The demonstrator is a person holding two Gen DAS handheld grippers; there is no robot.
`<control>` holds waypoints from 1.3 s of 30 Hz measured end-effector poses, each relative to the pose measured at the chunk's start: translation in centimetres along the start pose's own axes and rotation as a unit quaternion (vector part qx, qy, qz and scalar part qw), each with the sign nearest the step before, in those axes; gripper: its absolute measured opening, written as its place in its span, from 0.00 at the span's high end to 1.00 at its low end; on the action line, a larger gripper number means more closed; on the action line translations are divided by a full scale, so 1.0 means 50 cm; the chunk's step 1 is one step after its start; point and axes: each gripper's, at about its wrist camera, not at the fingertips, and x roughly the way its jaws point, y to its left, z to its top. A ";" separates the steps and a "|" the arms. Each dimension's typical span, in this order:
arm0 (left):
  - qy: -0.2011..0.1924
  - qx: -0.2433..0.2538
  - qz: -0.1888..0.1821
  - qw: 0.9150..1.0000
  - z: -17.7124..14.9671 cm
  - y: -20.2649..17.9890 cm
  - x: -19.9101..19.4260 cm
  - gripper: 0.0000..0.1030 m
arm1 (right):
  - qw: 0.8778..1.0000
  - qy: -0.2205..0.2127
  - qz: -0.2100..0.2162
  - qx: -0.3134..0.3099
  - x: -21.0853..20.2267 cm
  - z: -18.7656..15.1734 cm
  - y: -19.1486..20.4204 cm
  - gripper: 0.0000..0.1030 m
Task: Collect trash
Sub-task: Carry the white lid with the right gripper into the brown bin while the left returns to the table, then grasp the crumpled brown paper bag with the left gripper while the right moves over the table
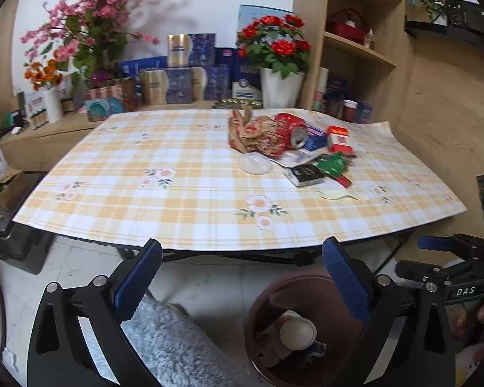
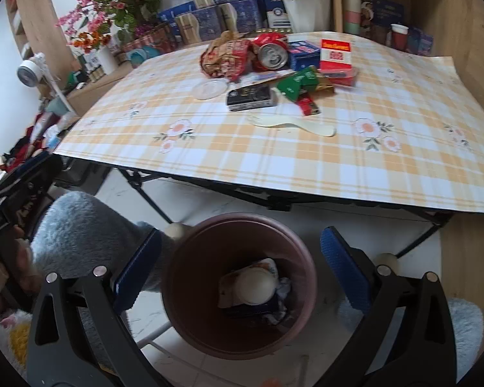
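A heap of trash lies on the checked tablecloth [image 1: 177, 200]: a crushed red can [image 1: 290, 129] [image 2: 272, 52], a crumpled brown wrapper [image 1: 251, 132] [image 2: 224, 56], a clear lid [image 1: 255, 163] [image 2: 209, 89], a black box [image 1: 305, 174] [image 2: 250, 98], a green packet [image 2: 298, 84], a red-white box [image 2: 335, 53] and a cream plastic fork [image 1: 337, 196] [image 2: 293, 124]. On the floor before the table stands a brown bin [image 1: 306, 283] [image 2: 193, 258] holding a white cup [image 2: 254, 285] and wrappers. My right gripper [image 2: 241, 233] hangs open above the bin, empty. My left gripper [image 1: 242, 245] is open and empty, short of the table edge.
Fluffy blue-grey cloth [image 1: 171, 338] [image 2: 90, 225] lies to the left of the bin. Black folding table legs [image 2: 164, 206] cross behind it. Blue boxes [image 1: 177, 84], a white pot of red roses [image 1: 279, 87] and pink flowers [image 1: 90, 25] line the back. A wooden shelf [image 1: 358, 48] stands at the right.
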 end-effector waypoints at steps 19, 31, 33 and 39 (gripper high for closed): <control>0.019 -0.008 0.018 1.000 0.001 0.011 0.017 0.06 | 0.998 -0.024 -0.046 0.036 -0.014 0.016 -0.066 0.05; 0.030 -0.043 0.034 0.998 0.019 0.038 0.024 0.06 | 0.996 -0.060 -0.041 0.051 -0.024 0.015 -0.101 0.05; 0.039 -0.050 0.033 0.997 0.034 0.046 0.031 0.06 | 0.996 -0.055 -0.034 0.054 -0.021 0.018 -0.106 0.05; 0.065 -0.103 -0.019 0.992 0.114 0.076 0.085 0.06 | 0.996 -0.045 -0.054 0.046 -0.005 0.046 -0.126 0.06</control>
